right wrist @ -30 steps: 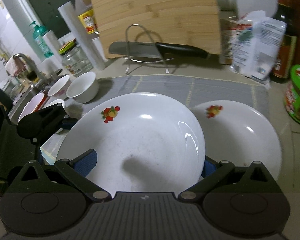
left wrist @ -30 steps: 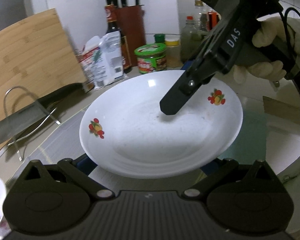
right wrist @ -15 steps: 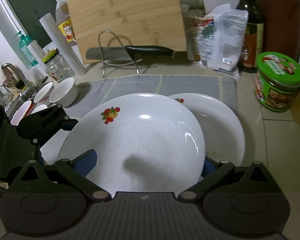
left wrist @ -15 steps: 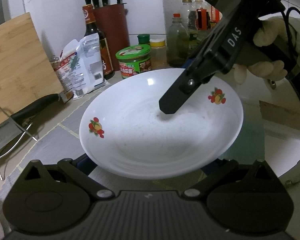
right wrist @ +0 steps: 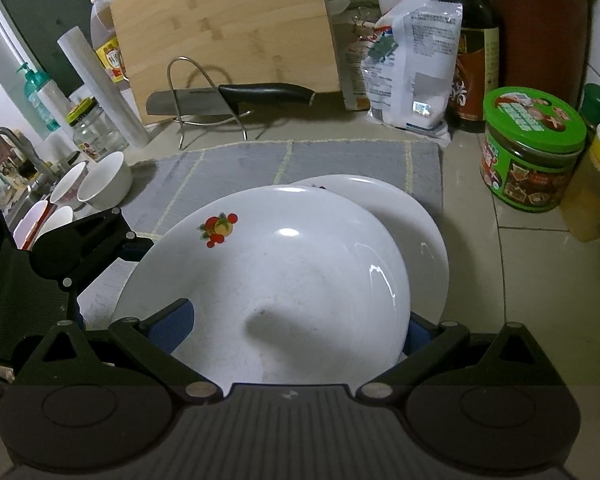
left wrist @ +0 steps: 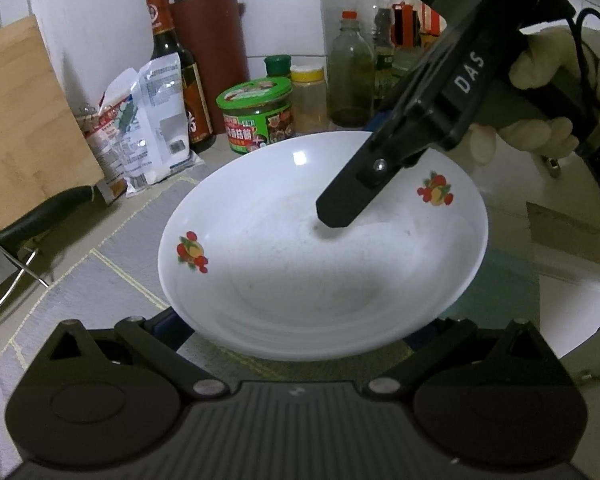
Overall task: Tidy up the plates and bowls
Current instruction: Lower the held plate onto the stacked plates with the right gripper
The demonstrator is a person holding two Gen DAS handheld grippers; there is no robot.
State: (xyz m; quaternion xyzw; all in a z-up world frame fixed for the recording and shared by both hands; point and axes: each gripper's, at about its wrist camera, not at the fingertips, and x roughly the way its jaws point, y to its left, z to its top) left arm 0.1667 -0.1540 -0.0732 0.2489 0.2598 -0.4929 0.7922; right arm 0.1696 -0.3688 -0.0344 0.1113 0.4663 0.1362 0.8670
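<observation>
A: Far left, right-wrist view: a cluster of small white ceramic bowls (right wrist: 100,182) beside the sink, well apart from the work. Not yet stacked, as far as I can tell.

B: Left gripper (right wrist: 132,246)?

A: It reaches in at the left rim of the deep white ceramic plate with red fruit decals (right wrist: 268,280). In its own view the rim sits between its fingers, but whether the jaws press on it I cannot tell.

B: And the plate?

A: Lifted and tilted above the grey woven mat (right wrist: 308,158), overlapping a second white ceramic plate (right wrist: 424,232) that lies flat there, just to its right.

B: Right gripper (left wrist: 338,210)?

A: Clamped on the near rim: one black finger lies across the inside of the plate, the other is hidden beneath.

B: Step in hand?

A: Carrying the plate over for stacking, I judge. Next calls for centring it over the lower plate, levelling, lowering until seated, then parting the jaws. Further right a green-lidded jar (right wrist: 534,148) stands on the tiled counter, near but apart.
</observation>
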